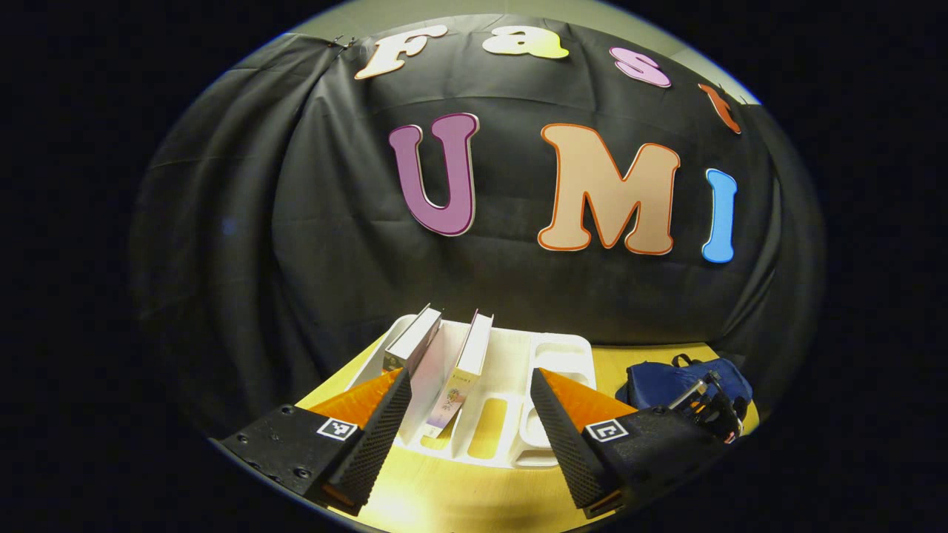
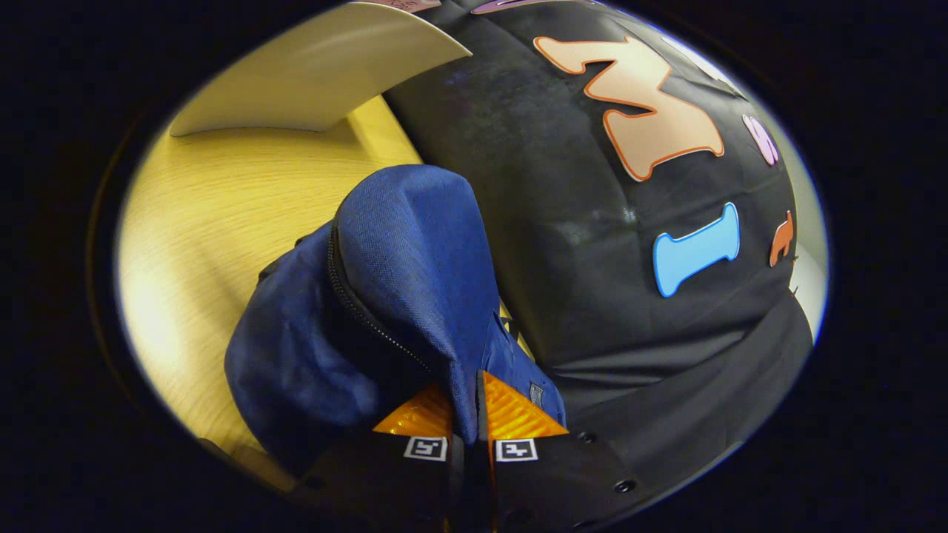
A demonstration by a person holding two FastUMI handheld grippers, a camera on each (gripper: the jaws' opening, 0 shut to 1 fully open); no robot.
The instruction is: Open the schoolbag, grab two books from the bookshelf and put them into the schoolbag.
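The schoolbag (image 2: 385,296) is pinched by its flap in the right gripper (image 2: 466,414) on the worktop (image 2: 200,215); two books (image 1: 444,363) are still racked, framed by the left gripper (image 1: 466,414), fingers spread. Nothing is packed yet.

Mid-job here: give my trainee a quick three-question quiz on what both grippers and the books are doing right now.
1. True or false: the right gripper has its fingers pinched on the schoolbag fabric.
2. How many books stand in the white bookshelf?
A) one B) two C) four
3. Fill in: the left gripper is ____, its fingers spread in front of the books.

Key: 1 true; 2 B; 3 open
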